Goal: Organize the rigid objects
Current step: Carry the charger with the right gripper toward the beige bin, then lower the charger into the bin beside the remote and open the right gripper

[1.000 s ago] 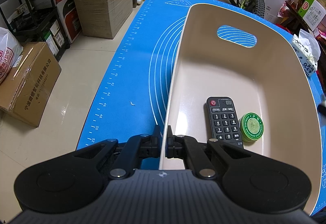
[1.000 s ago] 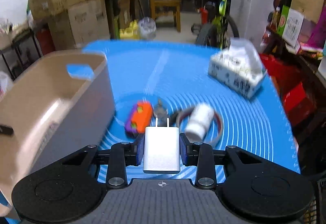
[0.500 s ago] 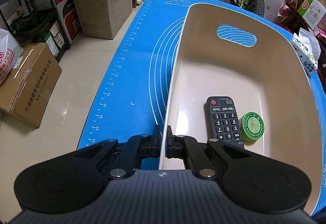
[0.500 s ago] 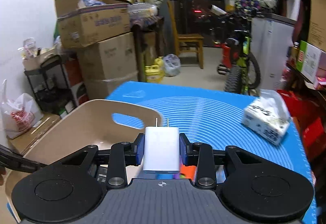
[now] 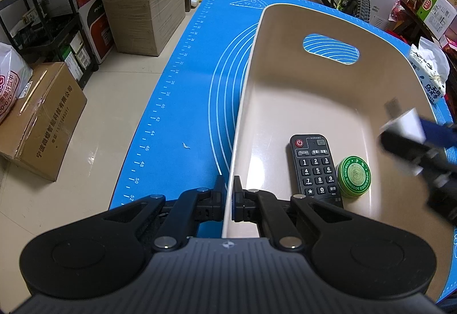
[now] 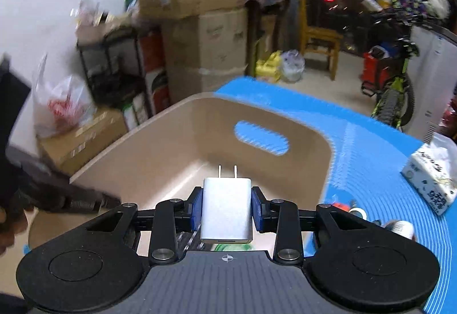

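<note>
Two grippers engaged: left gripper (image 5: 227,194) clenched on beige bin (image 5: 328,22) rim; right gripper (image 6: 227,208) grasping white charger (image 6: 227,209) over bin, above remote (image 5: 314,167) and green tin (image 5: 353,176).

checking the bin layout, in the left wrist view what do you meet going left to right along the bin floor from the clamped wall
left gripper shut on the bin wall → black remote → green ointment tin → right gripper coming in with the white charger
</note>
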A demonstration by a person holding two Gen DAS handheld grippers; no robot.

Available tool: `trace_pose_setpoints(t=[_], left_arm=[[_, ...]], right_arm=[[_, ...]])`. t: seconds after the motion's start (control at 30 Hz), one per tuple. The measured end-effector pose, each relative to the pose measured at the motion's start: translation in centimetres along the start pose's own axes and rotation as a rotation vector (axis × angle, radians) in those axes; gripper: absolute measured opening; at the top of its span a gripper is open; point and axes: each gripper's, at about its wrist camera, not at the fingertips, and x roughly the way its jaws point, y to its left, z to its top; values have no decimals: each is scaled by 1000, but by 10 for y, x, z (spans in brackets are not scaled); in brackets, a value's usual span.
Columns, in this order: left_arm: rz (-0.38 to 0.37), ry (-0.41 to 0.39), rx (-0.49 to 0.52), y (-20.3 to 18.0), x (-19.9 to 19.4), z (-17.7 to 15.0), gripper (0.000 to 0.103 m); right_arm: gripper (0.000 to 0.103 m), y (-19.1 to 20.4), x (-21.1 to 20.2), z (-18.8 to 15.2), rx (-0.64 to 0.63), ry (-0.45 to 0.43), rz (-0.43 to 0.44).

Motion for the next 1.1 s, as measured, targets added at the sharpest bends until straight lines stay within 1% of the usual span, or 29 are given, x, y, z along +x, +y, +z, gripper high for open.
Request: trace_pose_setpoints(t=[0.17,0.33,0.4,0.47,0.63,0.7,0.77,0.9,0.97,1.0,1.1], left_arm=[[2,-1,2,0,0,0,5],[4,-2,6,0,0,0,5],[8,-2,9,0,0,0,5],[10,-2,11,-1,0,0,5],[15,-4,14,-4,0,1,5],[18,-2,16,-5,0,0,6],[20,-1,16,-4,0,0,6],[17,0,15,-4,0,1,6],[18,0,15,-4,0,1,6],[18,0,15,-4,0,1,6],[18,0,15,-4,0,1,6]], right_arm=[[43,17,18,-4,-36,89,15],[43,23,33,-8,-54,182,23],[43,23,34,-7,-54,196,33],[43,23,39,-8,-58,236,36],[43,19,39,-11,-41,257,46],[54,17,37,-10,-32,251,51],[61,15,36,-9,-17,240,78],[63,16,27,-8,-31,207,85],[63,12,17,-6,-21,163,84],[66,8,10,-5,-11,137,77],[67,-8,-9,-3,34,59,37]])
